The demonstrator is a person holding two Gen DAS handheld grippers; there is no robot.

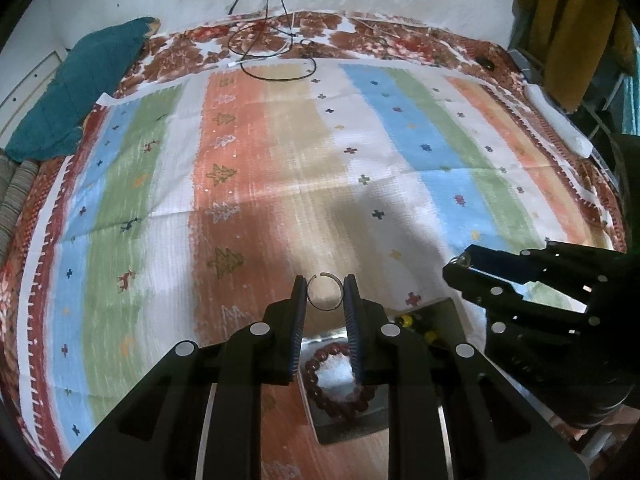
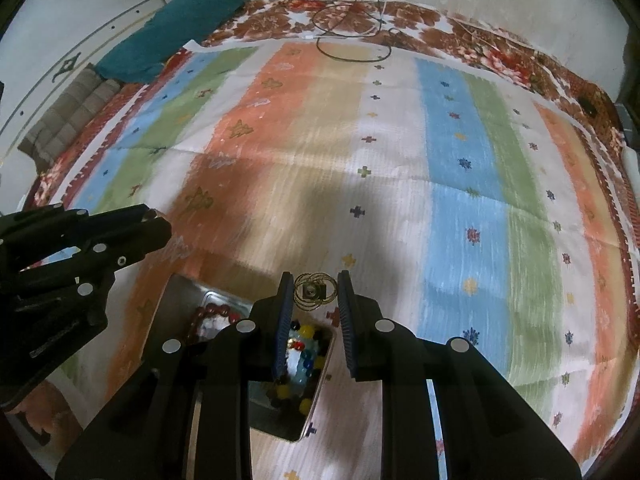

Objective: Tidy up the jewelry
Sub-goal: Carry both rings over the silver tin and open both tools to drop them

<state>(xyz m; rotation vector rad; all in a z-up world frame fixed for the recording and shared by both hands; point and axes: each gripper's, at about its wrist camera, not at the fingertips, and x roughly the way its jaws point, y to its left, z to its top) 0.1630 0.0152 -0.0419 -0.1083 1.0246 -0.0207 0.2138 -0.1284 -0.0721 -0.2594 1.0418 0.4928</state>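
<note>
Your left gripper (image 1: pixel 325 293) clamps one thin open ring (image 1: pixel 325 291) upright, gap topmost; your right gripper (image 2: pixel 313 292) pinches one gold wire bangle bundle (image 2: pixel 315 291); below sit one red bead bracelet (image 1: pixel 334 380) and one multicoloured bracelet (image 2: pixel 300 364), each in its tray compartment (image 1: pixel 348 426).

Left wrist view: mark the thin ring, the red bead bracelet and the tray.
thin ring (image 1: pixel 325 292), left wrist view, lower inner arc.
red bead bracelet (image 1: pixel 320 394), left wrist view, left-side beads.
tray (image 1: pixel 352 432), left wrist view, bare near rim.
</note>
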